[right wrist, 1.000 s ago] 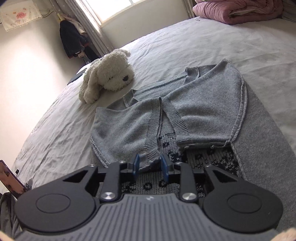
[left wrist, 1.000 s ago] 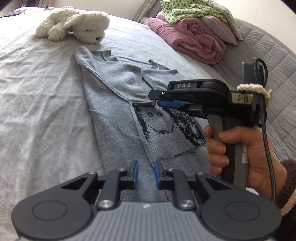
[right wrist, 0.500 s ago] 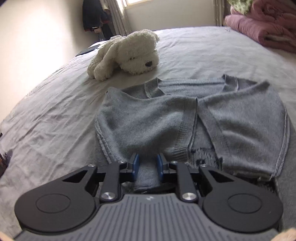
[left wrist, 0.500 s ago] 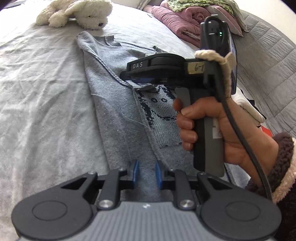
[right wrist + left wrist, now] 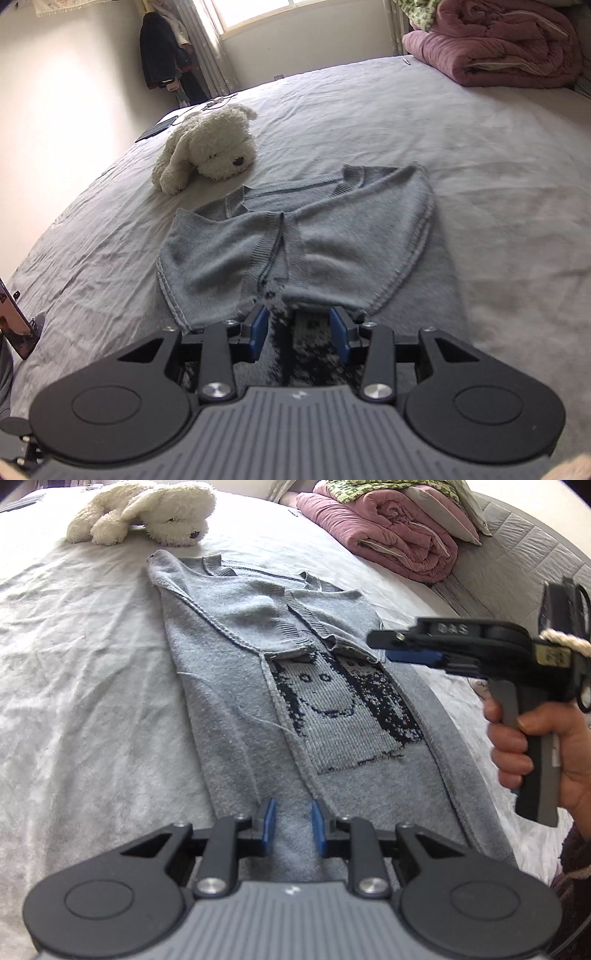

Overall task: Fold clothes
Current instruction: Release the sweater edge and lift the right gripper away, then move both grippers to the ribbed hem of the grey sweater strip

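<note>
Below both parted tongs (image 5: 292, 825), grey sweater (image 5: 236, 716)

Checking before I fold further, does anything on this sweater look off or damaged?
Yes. A loose thread trails across the gray sweater, left of its knitted face pattern. The folded-in sleeve cuffs meet unevenly above it.

You face a wide bed (image 5: 424, 122) under a rumpled pale grey sheet. A white plush dog (image 5: 210, 146) lies on it near the far side. At the head end a rolled pink quilt (image 5: 506, 48) sits under a green patterned cloth (image 5: 388, 489), beside a grey quilted cover (image 5: 517, 561). Daylight comes through a window (image 5: 258, 14) with curtains (image 5: 210, 48). Dark clothes (image 5: 162, 55) hang by the plain cream wall (image 5: 66, 92).
</note>
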A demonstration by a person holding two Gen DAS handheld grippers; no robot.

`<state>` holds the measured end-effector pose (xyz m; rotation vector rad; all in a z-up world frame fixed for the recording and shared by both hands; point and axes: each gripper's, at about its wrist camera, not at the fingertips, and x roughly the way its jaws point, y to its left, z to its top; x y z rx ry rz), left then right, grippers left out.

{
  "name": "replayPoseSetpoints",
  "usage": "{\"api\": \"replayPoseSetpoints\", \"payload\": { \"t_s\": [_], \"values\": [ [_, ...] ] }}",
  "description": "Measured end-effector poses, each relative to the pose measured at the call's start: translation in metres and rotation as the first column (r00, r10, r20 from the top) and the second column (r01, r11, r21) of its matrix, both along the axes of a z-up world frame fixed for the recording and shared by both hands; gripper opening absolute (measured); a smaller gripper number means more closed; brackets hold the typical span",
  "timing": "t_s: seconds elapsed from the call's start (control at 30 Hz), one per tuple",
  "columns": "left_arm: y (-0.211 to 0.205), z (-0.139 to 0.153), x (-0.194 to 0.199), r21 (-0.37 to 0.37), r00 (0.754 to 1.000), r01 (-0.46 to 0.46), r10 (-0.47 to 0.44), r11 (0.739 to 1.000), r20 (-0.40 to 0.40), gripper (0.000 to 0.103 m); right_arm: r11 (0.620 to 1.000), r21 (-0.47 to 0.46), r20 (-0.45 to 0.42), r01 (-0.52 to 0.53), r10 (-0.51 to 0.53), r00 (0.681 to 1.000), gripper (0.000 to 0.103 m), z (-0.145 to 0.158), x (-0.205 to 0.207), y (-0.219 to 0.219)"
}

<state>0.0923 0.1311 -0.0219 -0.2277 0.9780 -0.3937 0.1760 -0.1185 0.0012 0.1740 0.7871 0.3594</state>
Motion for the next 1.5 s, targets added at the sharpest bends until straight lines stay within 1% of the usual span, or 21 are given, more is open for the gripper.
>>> {"api": "replayPoseSetpoints", "payload": {
  "t_s": [0.17, 0.23, 0.33, 0.47, 0.5, 0.67, 0.77, 0.9, 0.97, 1.0, 1.17, 1.2, 1.3, 1.33, 1.4, 1.5],
  "values": [
    [-0.01, 0.002, -0.008, 0.052, 0.999, 0.024, -0.025, 0.998, 0.031, 0.03, 0.999, 0.027, -0.041, 0.03, -0.029, 0.999, 0.048, 0.002, -0.041, -0.048],
    [-0.014, 0.004, -0.013, 0.073, 0.998, 0.032, -0.035, 0.997, 0.043, 0.031, 0.998, 0.038, -0.058, 0.042, -0.04, 0.997, 0.049, 0.003, -0.057, -0.067],
    [-0.019, 0.006, -0.02, 0.074, 0.998, 0.047, -0.05, 0.996, 0.039, 0.033, 0.999, 0.045, -0.096, 0.004, 0.0, 0.995, 0.049, 0.001, -0.077, -0.07],
    [-0.033, 0.011, -0.037, 0.098, 0.99, 0.124, -0.129, 0.987, 0.052, 0.033, 0.997, 0.058, -0.146, -0.046, 0.054, 0.988, 0.049, -0.002, -0.104, -0.073],
    [-0.036, 0.011, -0.041, 0.102, 0.988, 0.141, -0.146, 0.985, 0.048, 0.033, 0.996, 0.061, -0.159, -0.059, 0.068, 0.985, 0.049, -0.003, -0.111, -0.074],
    [-0.05, 0.013, -0.062, 0.133, 0.98, 0.197, -0.196, 0.971, -0.027, 0.033, 0.989, 0.081, -0.219, -0.121, 0.136, 0.966, 0.049, -0.007, -0.145, -0.079],
    [-0.056, 0.017, -0.077, 0.12, 0.973, 0.224, -0.216, 0.967, -0.076, 0.033, 0.983, 0.094, -0.254, -0.157, 0.176, 0.951, 0.049, -0.01, -0.165, -0.081],
    [-0.068, 0.017, -0.106, 0.109, 0.961, 0.266, -0.256, 0.958, -0.104, 0.033, 0.972, 0.096, -0.271, -0.214, 0.232, 0.934, 0.049, -0.011, -0.187, -0.076],
    [-0.073, 0.017, -0.121, 0.12, 0.959, 0.275, -0.264, 0.954, -0.105, 0.033, 0.967, 0.099, -0.282, -0.233, 0.252, 0.926, 0.049, -0.012, -0.197, -0.075],
    [-0.075, 0.017, -0.128, 0.124, 0.959, 0.277, -0.265, 0.953, -0.103, 0.033, 0.967, 0.092, -0.28, -0.238, 0.254, 0.926, 0.049, -0.013, -0.203, -0.076],
    [-0.079, 0.018, -0.164, 0.132, 0.956, 0.289, -0.278, 0.948, -0.094, 0.034, 0.968, 0.117, -0.29, -0.222, 0.247, 0.925, 0.049, -0.013, -0.224, -0.089],
    [-0.08, 0.019, -0.17, 0.129, 0.952, 0.299, -0.288, 0.945, -0.099, 0.034, 0.968, 0.122, -0.292, -0.218, 0.245, 0.924, 0.049, -0.013, -0.229, -0.092],
    [-0.078, 0.02, -0.189, 0.088, 0.937, 0.335, -0.322, 0.938, -0.133, 0.034, 0.971, 0.13, -0.275, -0.198, 0.228, 0.934, 0.049, -0.007, -0.238, -0.104],
    [-0.077, 0.022, -0.194, 0.091, 0.936, 0.34, -0.327, 0.936, -0.128, 0.034, 0.972, 0.133, -0.27, -0.192, 0.222, 0.937, 0.049, -0.005, -0.241, -0.108],
    [-0.072, 0.028, -0.202, 0.1, 0.941, 0.33, -0.32, 0.938, -0.107, 0.036, 0.974, 0.139, -0.258, -0.179, 0.21, 0.943, 0.049, -0.001, -0.247, -0.116],
    [-0.058, 0.039, -0.202, 0.064, 0.956, 0.289, -0.284, 0.955, -0.077, 0.038, 0.977, 0.152, -0.249, -0.148, 0.183, 0.951, 0.049, 0.003, -0.249, -0.13]
  ]
}}
